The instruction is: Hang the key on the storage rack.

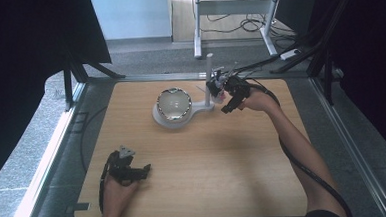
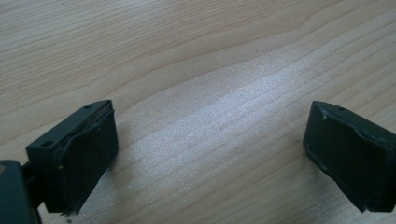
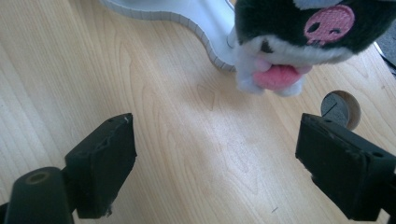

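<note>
Black, white and pink against pale wood

Beside the white stand [image 3: 205, 23], the plush toy [image 3: 299, 37] is black with white fringe, pink tongue and pink skull patch; the table [image 3: 196, 140] shows light wood grain.

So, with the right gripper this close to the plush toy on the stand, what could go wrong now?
1. The right gripper is open, with the plush toy above and beyond its jaws; closing here may catch nothing.
2. The toy hangs beside the white stand; a push or pull could shift the stand and its shiny bowl.
3. The left gripper lies open far away and cannot steady the stand.
</note>
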`<state>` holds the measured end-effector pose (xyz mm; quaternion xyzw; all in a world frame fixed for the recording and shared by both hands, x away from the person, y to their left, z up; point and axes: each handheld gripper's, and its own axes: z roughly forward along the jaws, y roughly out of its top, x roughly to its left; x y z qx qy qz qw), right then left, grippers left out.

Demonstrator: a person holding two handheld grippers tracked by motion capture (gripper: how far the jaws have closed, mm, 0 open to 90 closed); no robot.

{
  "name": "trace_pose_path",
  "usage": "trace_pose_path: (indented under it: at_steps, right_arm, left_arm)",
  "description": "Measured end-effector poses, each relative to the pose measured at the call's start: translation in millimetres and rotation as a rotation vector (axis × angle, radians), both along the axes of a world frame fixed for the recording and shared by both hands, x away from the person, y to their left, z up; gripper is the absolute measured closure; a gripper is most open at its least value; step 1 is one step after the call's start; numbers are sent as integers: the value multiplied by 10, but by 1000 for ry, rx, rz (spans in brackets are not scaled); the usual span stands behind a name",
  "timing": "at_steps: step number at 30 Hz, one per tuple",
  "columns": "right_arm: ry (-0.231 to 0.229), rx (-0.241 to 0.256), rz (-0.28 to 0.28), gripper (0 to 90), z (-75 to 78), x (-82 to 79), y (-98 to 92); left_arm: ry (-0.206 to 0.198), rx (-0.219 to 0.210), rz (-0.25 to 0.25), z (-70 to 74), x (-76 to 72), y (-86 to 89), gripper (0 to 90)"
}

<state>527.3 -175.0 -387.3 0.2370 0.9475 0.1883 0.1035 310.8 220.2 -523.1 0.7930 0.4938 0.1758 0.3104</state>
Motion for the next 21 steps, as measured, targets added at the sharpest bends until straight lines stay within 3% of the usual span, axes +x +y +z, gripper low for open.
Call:
trace_pose_path:
  at_steps: [10,21]
  right_arm:
    - [-28,-24,24,117,36,-191,-36]
    - [-47,-12,38,130,75,-390,-109]
  left_arm:
    - [0,0,0,0,0,0,32]
    - [0,-1,0,0,0,-1,32]
